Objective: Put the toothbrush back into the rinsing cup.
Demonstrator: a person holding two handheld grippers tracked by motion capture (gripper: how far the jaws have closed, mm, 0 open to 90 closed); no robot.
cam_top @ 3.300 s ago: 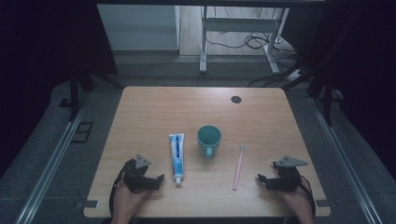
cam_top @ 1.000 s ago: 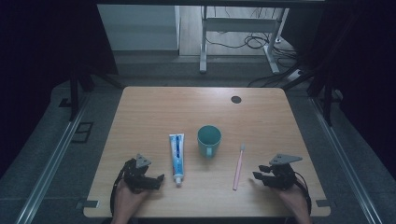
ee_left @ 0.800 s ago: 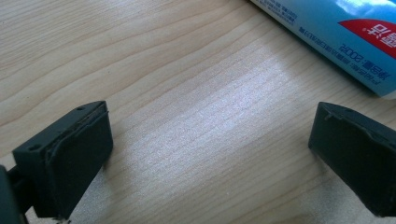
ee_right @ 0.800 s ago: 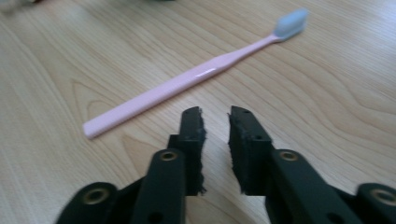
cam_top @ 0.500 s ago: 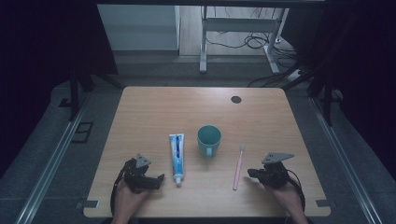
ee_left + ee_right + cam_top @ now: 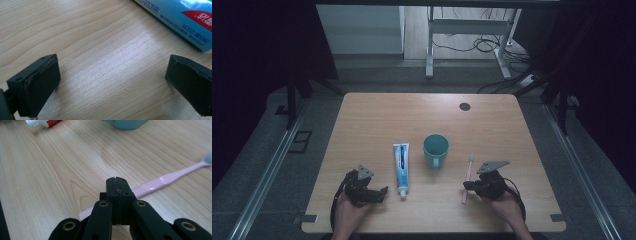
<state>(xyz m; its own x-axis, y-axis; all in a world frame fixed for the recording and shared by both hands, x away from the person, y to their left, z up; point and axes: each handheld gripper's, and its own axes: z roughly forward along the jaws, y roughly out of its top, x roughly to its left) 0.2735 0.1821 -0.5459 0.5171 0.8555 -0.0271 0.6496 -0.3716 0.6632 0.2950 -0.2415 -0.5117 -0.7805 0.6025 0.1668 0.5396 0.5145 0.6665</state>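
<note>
On the wooden worktop (image 6: 377, 120), the right gripper (image 6: 117, 185) hovers over the pink toothbrush (image 6: 160, 181), fingers fully closed and empty; they should probably open and straddle the handle before pinching.

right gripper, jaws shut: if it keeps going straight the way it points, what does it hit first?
Probably the pink toothbrush: its handle crosses just past the right gripper. Whether they already touch is unclear. Beyond lies bare table.
</note>
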